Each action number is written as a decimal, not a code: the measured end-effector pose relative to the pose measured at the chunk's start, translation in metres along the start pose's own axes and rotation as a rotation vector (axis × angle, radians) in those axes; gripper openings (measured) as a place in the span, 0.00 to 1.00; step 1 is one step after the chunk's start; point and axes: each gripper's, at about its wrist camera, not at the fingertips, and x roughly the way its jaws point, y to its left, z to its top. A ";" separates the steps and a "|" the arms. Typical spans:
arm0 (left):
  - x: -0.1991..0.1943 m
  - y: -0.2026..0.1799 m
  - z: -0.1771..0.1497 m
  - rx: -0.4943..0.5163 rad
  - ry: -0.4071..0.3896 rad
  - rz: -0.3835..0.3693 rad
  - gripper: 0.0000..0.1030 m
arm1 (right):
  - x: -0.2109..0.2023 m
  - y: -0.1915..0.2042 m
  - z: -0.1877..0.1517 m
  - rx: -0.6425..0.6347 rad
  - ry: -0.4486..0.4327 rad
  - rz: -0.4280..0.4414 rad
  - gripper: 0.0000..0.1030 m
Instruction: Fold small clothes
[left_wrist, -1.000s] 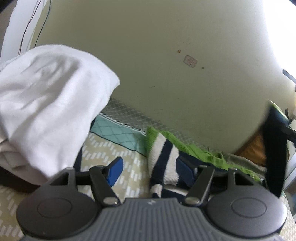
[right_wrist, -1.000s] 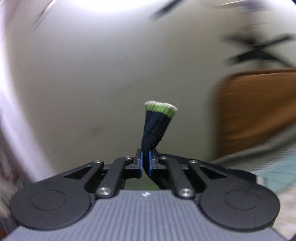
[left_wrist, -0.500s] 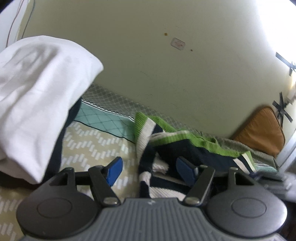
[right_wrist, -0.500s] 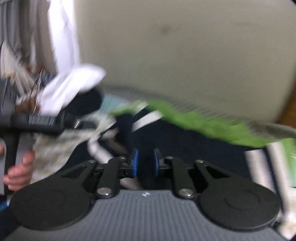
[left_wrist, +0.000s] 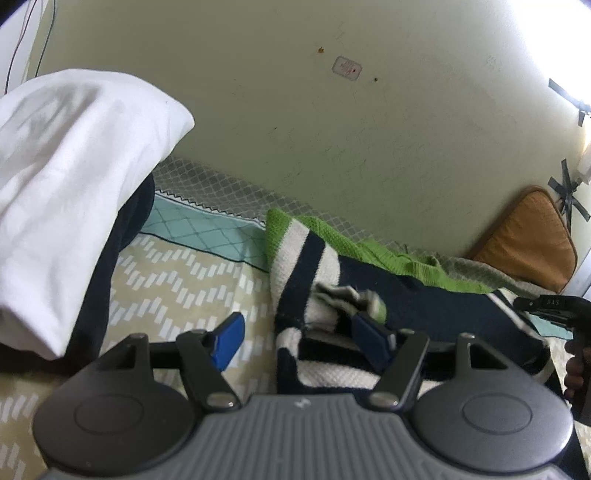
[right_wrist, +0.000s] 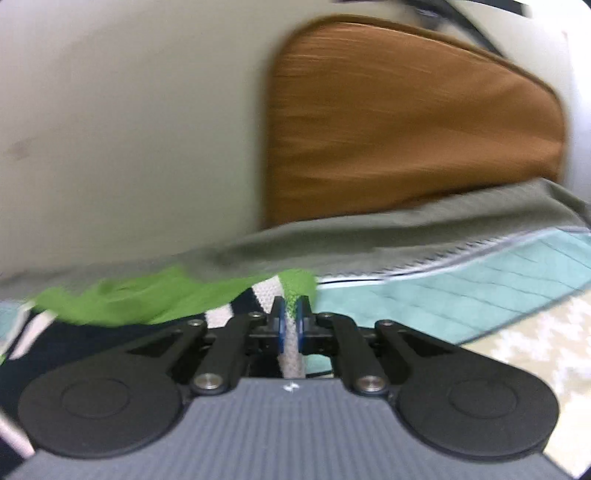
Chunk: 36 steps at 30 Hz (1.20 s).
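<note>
The bed cover carries the striped knit garment, which lies crumpled near the wall, so I judge the folding is only beginning. A white folded cloth lies at the left. No container is visible. The left gripper has open fingers over the garment's edge. The right gripper is closed on its green and white hem.
</note>
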 end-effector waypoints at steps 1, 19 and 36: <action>0.001 0.000 0.000 -0.002 0.006 0.003 0.64 | 0.000 -0.001 -0.002 0.008 0.006 -0.013 0.15; -0.012 0.016 0.008 -0.086 -0.025 0.038 0.64 | -0.063 0.212 -0.091 -0.742 0.020 0.529 0.26; -0.018 0.017 0.009 -0.109 -0.047 0.012 0.64 | -0.031 0.208 -0.060 -0.492 0.173 0.673 0.42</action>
